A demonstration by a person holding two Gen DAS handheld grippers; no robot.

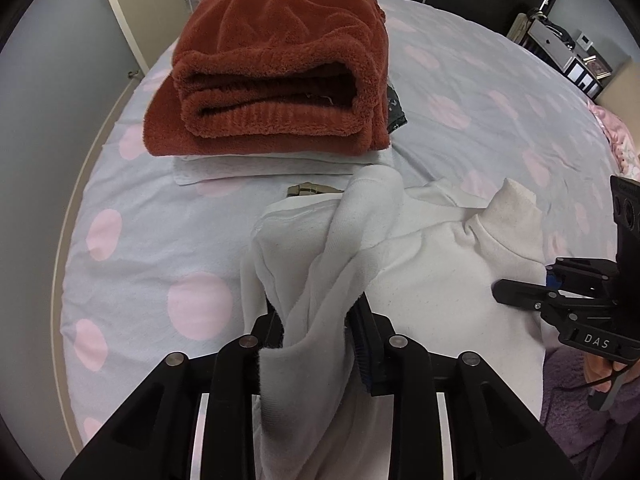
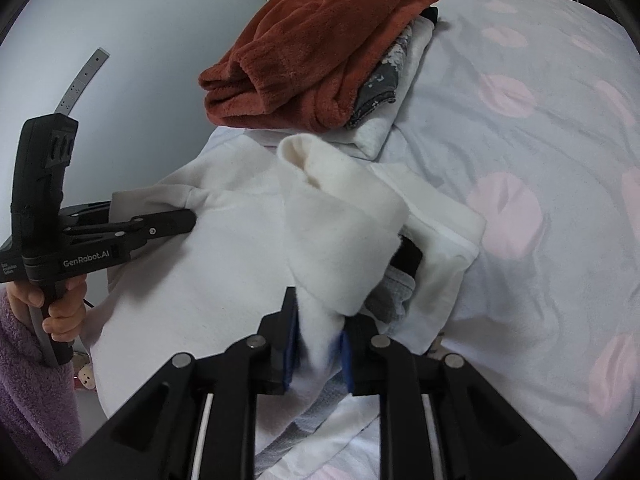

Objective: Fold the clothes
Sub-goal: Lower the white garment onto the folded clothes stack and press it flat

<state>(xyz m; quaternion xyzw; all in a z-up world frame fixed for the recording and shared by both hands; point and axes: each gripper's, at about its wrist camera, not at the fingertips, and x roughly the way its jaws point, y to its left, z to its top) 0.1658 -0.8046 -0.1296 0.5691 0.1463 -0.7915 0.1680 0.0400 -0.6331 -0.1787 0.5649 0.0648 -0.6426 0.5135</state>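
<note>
A white fleece garment [image 1: 432, 272] [image 2: 224, 272] lies on the dotted bed sheet [image 1: 160, 240] [image 2: 540, 140], its collar [image 1: 516, 200] sticking up. My left gripper [image 1: 318, 312] points steeply down with a bunched fold of that garment filling the gap between its pads. My right gripper [image 2: 320, 320] has another thick fold of the garment between its blue pads. Each tool shows in the other's view: the right gripper [image 1: 500, 292] over the garment's right part, the left gripper [image 2: 188, 220] over its left edge. Both folds rest on the garment's body.
A folded stack stands behind: a rust fleece [image 1: 280, 60] [image 2: 320, 52] on a dark patterned piece [image 2: 380, 80] and a white one [image 1: 260, 166]. A small metal buckle [image 1: 308, 190] lies near it. A wall borders the bed's left; a hand [image 2: 60, 312] in a purple sleeve [image 2: 28, 380] holds the left tool.
</note>
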